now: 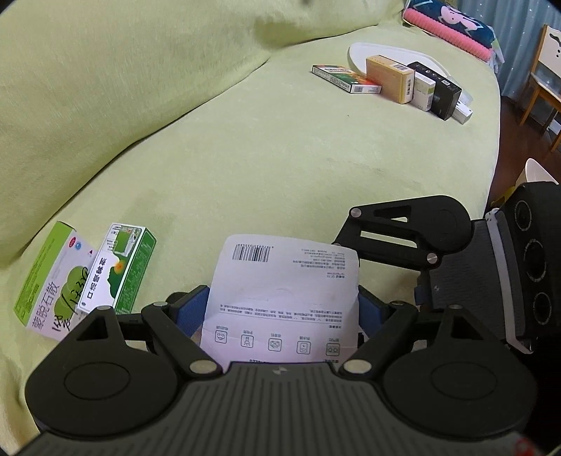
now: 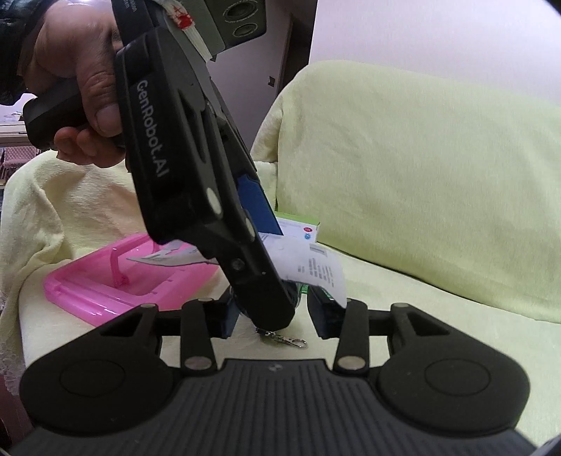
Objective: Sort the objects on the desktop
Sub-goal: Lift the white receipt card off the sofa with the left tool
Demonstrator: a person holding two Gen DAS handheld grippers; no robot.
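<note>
White packet (image 1: 284,298) with barcode and printed text sits pinched between the blue pads (image 1: 191,310) of the left gripper (image 1: 280,312), held above the front part of the green sofa seat (image 1: 280,168). In the right wrist view the same packet (image 2: 315,270) pokes out under the left gripper (image 2: 277,252), gripped by a hand (image 2: 77,77) at top left. Right gripper (image 2: 271,321) is spread, nothing between its fingers, just beside the left one; a small metal clasp (image 2: 287,341) lies on the seat between them

Two green boxes (image 1: 84,277) lie touching each other at the seat's left edge, against the back cushion (image 1: 105,87). One of them (image 2: 301,228) shows behind the packet in the right view. Pink tray (image 2: 122,280) sits on the seat's left end by the armrest, with a silvery wrapper (image 2: 168,257) in it

At the far right end of the seat: a flat green-orange box (image 1: 345,79), then a row of boxes (image 1: 417,87) standing side by side, tan, white, black, partly on a white tray (image 1: 361,52). Pink and dark-blue cushion (image 1: 452,24) beyond them. Wooden chair (image 1: 543,80) at the right edge
</note>
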